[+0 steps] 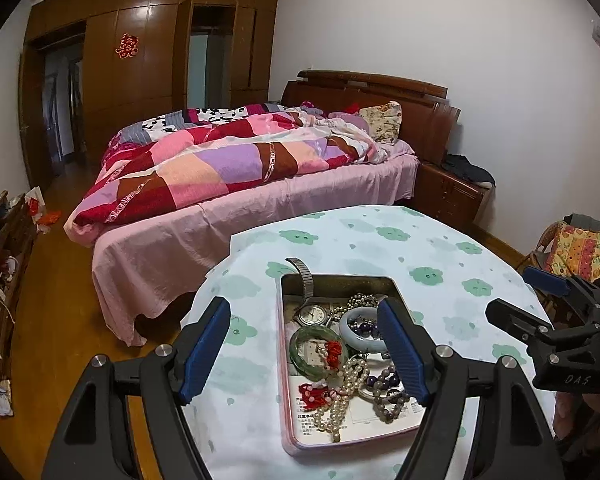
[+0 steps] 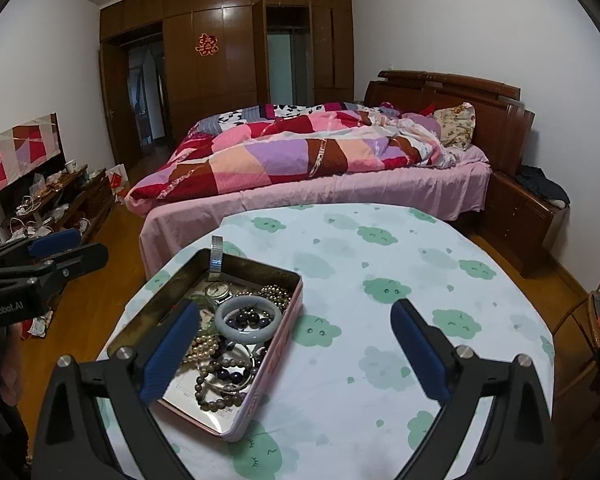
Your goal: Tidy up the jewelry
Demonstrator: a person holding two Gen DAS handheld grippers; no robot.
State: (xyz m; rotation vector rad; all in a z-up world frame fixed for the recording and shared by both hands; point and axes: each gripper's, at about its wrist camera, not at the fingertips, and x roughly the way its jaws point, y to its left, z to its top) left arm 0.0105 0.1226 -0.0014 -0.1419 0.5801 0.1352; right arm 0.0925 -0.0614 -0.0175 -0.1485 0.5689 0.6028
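A pink metal tin (image 1: 281,360) (image 2: 284,344) sits on the round table and holds tangled jewelry: a wristwatch (image 1: 311,314) (image 2: 217,291) with its band sticking up over the rim, a green bangle (image 1: 318,350), a pale bangle (image 1: 362,334) (image 2: 247,319), a pearl necklace (image 1: 346,392), purple bead bracelets (image 1: 384,394) (image 2: 220,384) and red tassels (image 1: 314,392). My left gripper (image 1: 304,356) is open and empty, hovering over the tin's left half. My right gripper (image 2: 296,356) is open and empty, over the tin's right edge and the cloth beside it.
The table wears a white cloth with green cloud prints (image 1: 440,264) (image 2: 380,264). A bed with a patchwork quilt (image 1: 228,168) (image 2: 300,152) stands behind it. A nightstand (image 2: 524,216), a wicker chair (image 1: 572,248) and a cluttered low cabinet (image 2: 60,200) flank the room.
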